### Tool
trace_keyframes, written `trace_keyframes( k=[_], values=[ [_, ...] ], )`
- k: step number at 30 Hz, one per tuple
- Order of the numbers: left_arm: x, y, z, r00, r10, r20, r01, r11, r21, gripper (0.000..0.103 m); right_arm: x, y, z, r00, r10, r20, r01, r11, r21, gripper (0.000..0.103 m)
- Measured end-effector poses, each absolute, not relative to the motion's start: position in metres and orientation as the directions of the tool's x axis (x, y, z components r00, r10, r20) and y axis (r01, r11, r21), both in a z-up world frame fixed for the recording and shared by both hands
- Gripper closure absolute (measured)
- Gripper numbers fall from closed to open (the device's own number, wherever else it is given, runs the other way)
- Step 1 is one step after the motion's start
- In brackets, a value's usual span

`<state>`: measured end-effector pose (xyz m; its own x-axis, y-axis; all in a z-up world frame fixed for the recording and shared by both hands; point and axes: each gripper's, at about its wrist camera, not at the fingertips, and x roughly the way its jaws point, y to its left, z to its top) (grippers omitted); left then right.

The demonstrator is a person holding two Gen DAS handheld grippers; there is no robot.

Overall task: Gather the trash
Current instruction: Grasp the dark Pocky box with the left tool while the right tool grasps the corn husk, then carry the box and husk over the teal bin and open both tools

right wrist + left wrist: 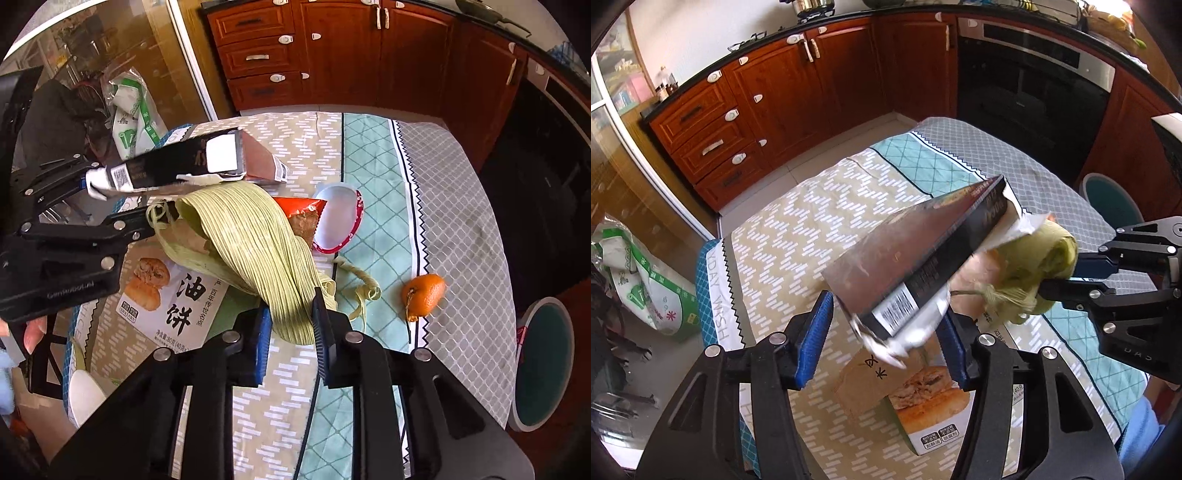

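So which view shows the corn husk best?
The right wrist view: the corn husk spreads across the middle of the picture, its ribbed leaves plain, pinched at the near end by the right hand-held gripper. The left wrist view shows only a bunched end of it, partly hidden behind the dark box.

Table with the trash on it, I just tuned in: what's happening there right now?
A person is clearing rubbish with two handheld tools. The right tool is clamped on a bundle of green corn husks. A flattened dark carton sits between the open fingers of the left tool. Still on the tablecloth: a flatbread box, a red snack wrapper, a round lid and orange peel.
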<state>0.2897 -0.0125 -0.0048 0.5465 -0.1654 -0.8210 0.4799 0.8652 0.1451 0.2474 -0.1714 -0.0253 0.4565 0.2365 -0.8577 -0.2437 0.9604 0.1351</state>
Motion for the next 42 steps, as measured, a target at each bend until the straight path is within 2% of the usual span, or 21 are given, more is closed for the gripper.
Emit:
trace_keyframes(
  k=[9, 11, 19, 32, 42],
  values=[
    [0.290, -0.035, -0.010, 0.551, -0.150, -0.821, 0.503, 0.845, 0.183, 0.048, 0.239, -0.196, -0.025, 0.451, 0.269, -0.851, -0.200, 0.960, 0.197, 0.085],
    [0.286, -0.040, -0.008, 0.569, -0.157, -0.807, 0.508, 0.839, 0.195, 0.063, 0.237, -0.200, -0.027, 0.450, 0.275, -0.850, -0.185, 0.959, 0.213, 0.085],
    [0.284, -0.030, 0.021, 0.591, -0.201, -0.782, 0.455, 0.883, 0.117, 0.081, 0.226, -0.220, -0.017, 0.466, 0.290, -0.836, -0.131, 0.957, 0.259, 0.086],
    [0.252, -0.004, 0.083, 0.665, -0.223, -0.713, 0.356, 0.933, 0.041, 0.081, 0.196, -0.249, 0.040, 0.585, 0.275, -0.763, -0.078, 0.956, 0.284, 0.086],
    [0.230, 0.000, 0.107, 0.696, -0.215, -0.685, 0.311, 0.950, 0.017, 0.081, 0.173, -0.279, 0.073, 0.649, 0.268, -0.712, -0.060, 0.951, 0.304, 0.087]
  ],
)
